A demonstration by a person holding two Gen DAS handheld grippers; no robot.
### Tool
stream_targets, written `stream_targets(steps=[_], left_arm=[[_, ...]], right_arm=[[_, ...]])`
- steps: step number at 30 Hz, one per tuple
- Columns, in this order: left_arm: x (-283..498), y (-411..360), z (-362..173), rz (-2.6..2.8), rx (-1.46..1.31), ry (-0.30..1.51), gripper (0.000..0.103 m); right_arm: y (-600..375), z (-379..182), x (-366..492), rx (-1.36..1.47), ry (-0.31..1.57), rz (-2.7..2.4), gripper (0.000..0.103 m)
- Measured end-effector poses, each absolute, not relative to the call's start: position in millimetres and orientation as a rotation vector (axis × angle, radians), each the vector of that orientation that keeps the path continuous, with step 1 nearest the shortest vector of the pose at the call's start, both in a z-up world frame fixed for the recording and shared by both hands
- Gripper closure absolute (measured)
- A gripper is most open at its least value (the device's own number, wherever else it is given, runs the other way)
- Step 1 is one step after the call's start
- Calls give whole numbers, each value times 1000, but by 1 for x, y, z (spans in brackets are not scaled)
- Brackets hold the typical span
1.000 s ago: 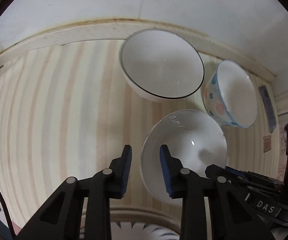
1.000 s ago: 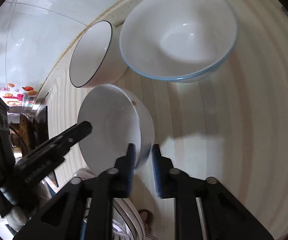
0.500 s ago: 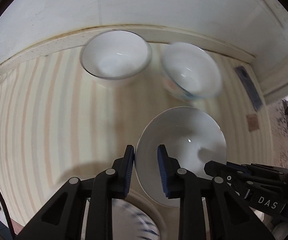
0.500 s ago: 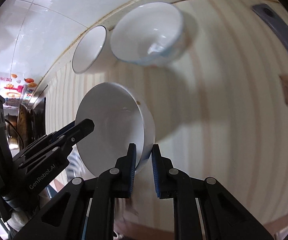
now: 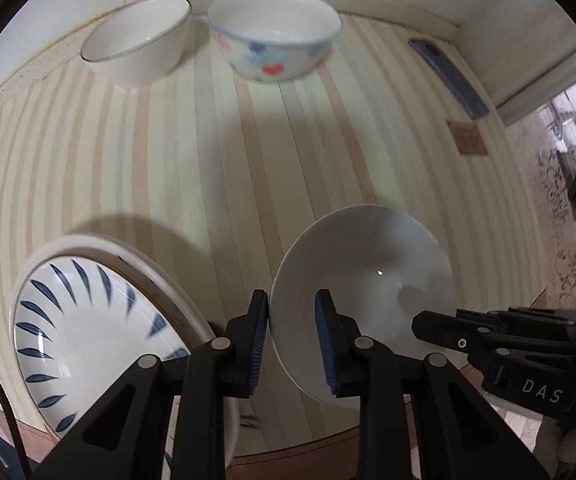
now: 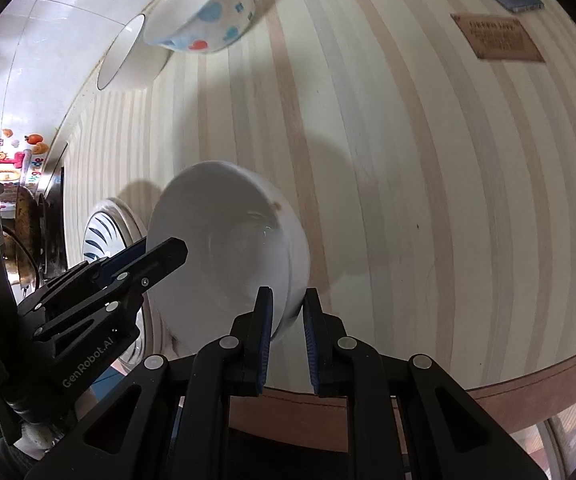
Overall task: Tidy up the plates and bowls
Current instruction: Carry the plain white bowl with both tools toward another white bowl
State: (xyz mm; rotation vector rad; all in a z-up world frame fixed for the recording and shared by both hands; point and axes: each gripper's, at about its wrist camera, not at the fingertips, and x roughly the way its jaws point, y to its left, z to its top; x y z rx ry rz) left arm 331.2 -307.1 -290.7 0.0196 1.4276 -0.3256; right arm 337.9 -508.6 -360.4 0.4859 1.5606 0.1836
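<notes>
Left tool and right tool, both clamped tight.

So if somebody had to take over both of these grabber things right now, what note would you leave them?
Left gripper: shut on the plain white bowl rim.
Right gripper: shut on the opposite rim of the same bowl, held tilted above the striped table.
Blue-leaf plate: at the near table edge, left of the held bowl.
Dark-rimmed bowl and spotted bowl: side by side at the far wall.
Done: nothing stacked yet.
Left: set the bowl down, probably with the other bowls.
</notes>
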Motion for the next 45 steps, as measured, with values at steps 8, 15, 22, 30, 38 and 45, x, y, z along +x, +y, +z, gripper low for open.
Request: stream_targets(steps=[8,15,22,30,38,45], left_arm=[[340,-316,-287,-325,32,1422,81],[390,-292,-207,-316,-72,1241,76],[486,-277,-238,-212,-132,1271,72],[535,-290,-296,-206,-135,1376,73],[547,-303,-301,-203,-93,1343,82],[533,-314,-282,-239,-68,1326,82]], right_arm=[[-505,-359,344,443,1609,208,86],[-532,-288,389,464,1461,244,48],[-542,-289,493,464,1347,216,46],[-526,-358,574,554,1424,209,57],[-524,-371,577,573,1413,201,87],[-526,-348,552,551,1419,205,87]])
